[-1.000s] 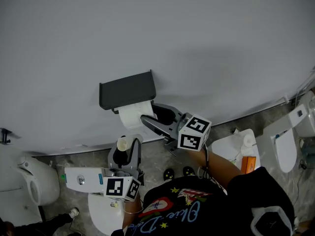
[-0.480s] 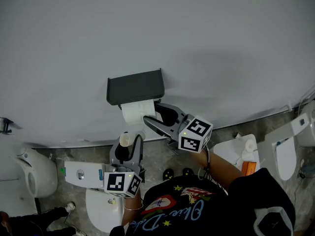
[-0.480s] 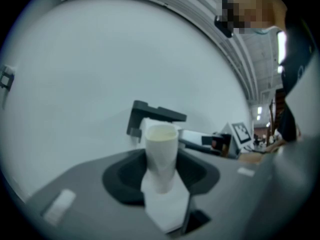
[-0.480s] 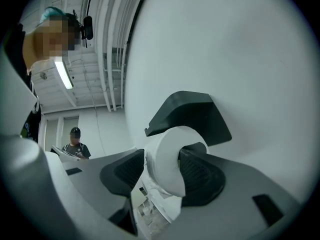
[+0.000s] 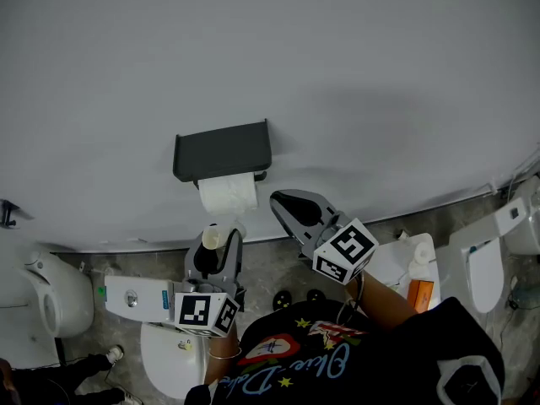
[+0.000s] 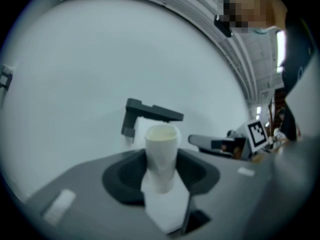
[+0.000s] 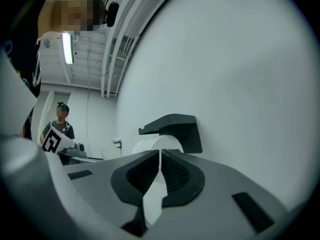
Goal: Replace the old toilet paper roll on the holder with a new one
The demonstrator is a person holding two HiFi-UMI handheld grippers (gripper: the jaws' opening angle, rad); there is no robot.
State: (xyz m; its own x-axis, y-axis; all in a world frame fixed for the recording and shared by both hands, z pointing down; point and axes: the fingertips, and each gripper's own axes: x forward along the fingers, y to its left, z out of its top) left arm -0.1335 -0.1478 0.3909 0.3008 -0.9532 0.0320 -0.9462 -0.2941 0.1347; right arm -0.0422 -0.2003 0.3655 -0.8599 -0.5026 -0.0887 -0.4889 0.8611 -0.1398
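Observation:
A dark holder point(image 5: 221, 150) is fixed to the grey wall, and a full white paper roll point(image 5: 228, 195) hangs under it. My left gripper point(image 5: 213, 241) is below the holder, shut on an empty cardboard tube point(image 6: 161, 154) that stands upright between its jaws. My right gripper point(image 5: 283, 202) is to the right of the roll and apart from it. Its jaws are closing, nearly together, with nothing between them. In the right gripper view the roll point(image 7: 150, 145) and holder point(image 7: 175, 126) lie just beyond the jaw tips.
A white toilet point(image 5: 51, 298) stands at the left, with a white tank point(image 5: 139, 298) beneath my left gripper. Another toilet point(image 5: 485, 260) is at the right, beside a white pack point(image 5: 405, 260) and an orange item point(image 5: 419, 294).
My right gripper has let go of the roll, drawn back to the right and rolled over, and its jaws have come together. The left gripper and its tube kept still.

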